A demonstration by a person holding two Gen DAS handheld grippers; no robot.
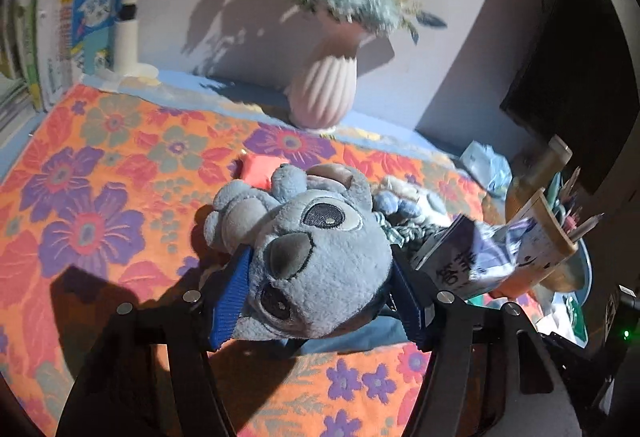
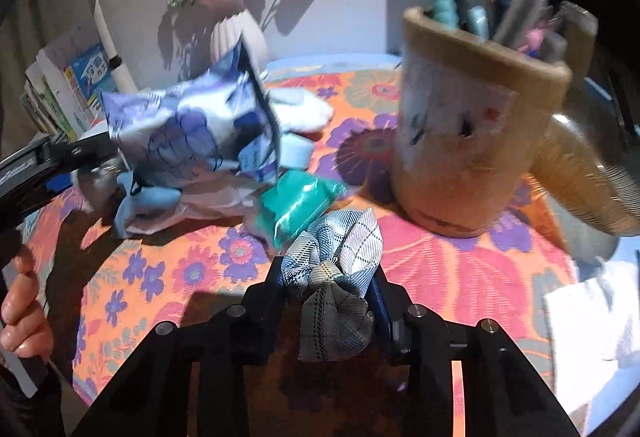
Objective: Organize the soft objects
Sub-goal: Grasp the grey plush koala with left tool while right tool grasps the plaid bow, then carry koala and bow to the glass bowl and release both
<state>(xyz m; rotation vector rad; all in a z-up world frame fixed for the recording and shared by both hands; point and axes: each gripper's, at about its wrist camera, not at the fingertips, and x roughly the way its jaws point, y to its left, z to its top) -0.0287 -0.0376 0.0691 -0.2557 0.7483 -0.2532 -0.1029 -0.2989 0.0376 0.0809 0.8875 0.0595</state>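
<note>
In the left wrist view, open flowered orange tablecloth is seen across the left and centre-left of the frame. The upper centre is blocked by a ribbed pink vase of flowers, the upper left by a white lamp post. In the right wrist view, the right half is occupied by a tan pen holder full of pens; the centre is crowded by a crumpled blue-and-white packet and a teal wrapped pack. Bare cloth is left at lower left.
</note>
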